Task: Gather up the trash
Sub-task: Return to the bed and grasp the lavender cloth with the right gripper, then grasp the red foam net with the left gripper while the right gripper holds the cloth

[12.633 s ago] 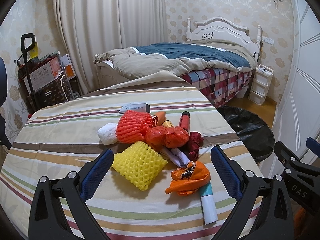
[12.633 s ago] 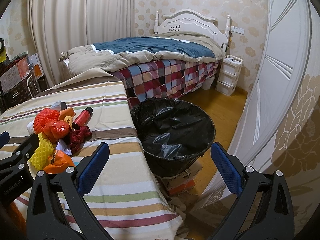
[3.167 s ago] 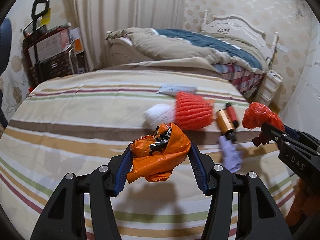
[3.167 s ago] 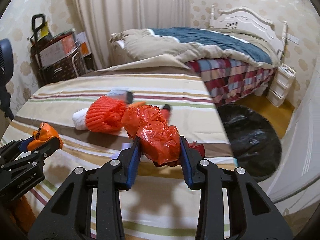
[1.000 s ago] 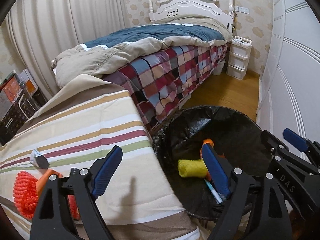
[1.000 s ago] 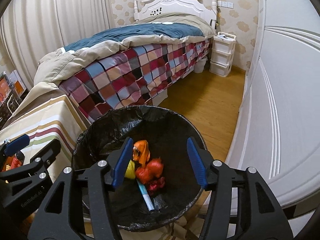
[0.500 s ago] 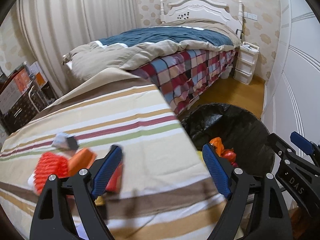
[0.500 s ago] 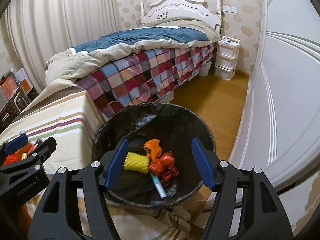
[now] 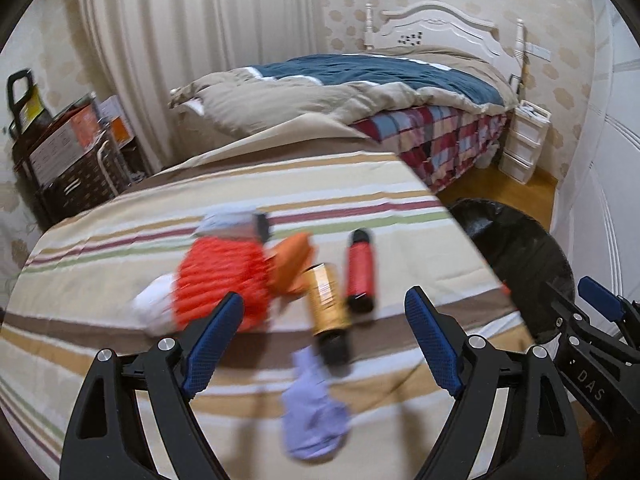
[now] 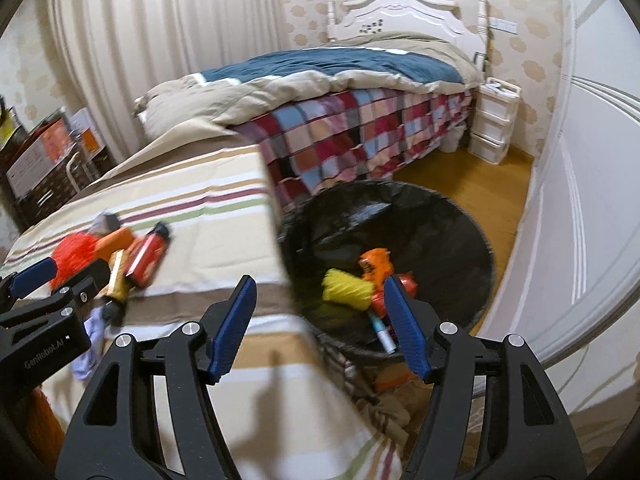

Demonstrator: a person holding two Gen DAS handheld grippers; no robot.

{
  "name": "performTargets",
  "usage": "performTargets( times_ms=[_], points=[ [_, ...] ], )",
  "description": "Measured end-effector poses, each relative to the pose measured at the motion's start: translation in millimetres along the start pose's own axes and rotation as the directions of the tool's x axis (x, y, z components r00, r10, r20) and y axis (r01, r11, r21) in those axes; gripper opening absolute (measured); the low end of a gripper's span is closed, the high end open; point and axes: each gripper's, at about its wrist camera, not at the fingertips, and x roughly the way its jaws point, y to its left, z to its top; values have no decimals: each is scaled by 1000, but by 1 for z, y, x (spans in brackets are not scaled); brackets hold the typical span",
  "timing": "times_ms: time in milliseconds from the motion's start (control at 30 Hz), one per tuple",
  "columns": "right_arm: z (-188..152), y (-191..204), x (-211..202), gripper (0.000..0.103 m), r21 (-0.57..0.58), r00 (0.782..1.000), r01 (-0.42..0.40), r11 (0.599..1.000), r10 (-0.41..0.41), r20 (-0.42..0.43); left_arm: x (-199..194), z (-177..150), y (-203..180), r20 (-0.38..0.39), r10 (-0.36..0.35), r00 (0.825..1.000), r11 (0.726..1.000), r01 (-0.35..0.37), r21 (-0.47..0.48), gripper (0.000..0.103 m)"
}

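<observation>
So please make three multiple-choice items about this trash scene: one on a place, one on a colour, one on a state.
1. Where does the yellow foam net lie?
A. on the striped table
B. in the black bin
C. on the bed

2. What colour is the crumpled cloth nearest the left hand-held gripper?
A. pale purple
B. green
C. black

3. What does the right hand-held gripper hold?
A. a red bottle
B. an orange bag
C. nothing

Answers: 1 B, the net sits inside the bin liner. 2 A, the cloth looks lilac. 3 C, nothing is between its open pads.
</observation>
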Motion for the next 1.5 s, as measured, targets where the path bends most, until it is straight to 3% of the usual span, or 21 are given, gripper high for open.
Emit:
performTargets(
  times_ms=[667, 1033, 1100, 1267, 1500],
  points=[
    [-31, 119, -22, 65, -210, 985, -171, 963, 162, -58, -20, -58, 121, -62, 138, 989, 979, -145, -143, 82],
    [-49, 161, -12, 65, -268, 973, -220, 938, 192, -127, -22, -70, 152, -78, 163, 983, 964, -176, -197, 82],
    [-50, 161, -8, 62, -263, 971, -223, 939, 190, -146, -21, -69, 152, -80, 157, 984, 965, -170, -199, 82],
    [-52, 159, -5, 36, -253, 964, -242, 937, 202, -174, -19, -68, 149, -76, 150, 986, 968, -162, -190, 82],
    [-55, 153, -9, 36, -256, 962, -248, 934, 207, -177, -19, -65, 138, -65, 123, 990, 975, -132, -180, 82]
  ],
)
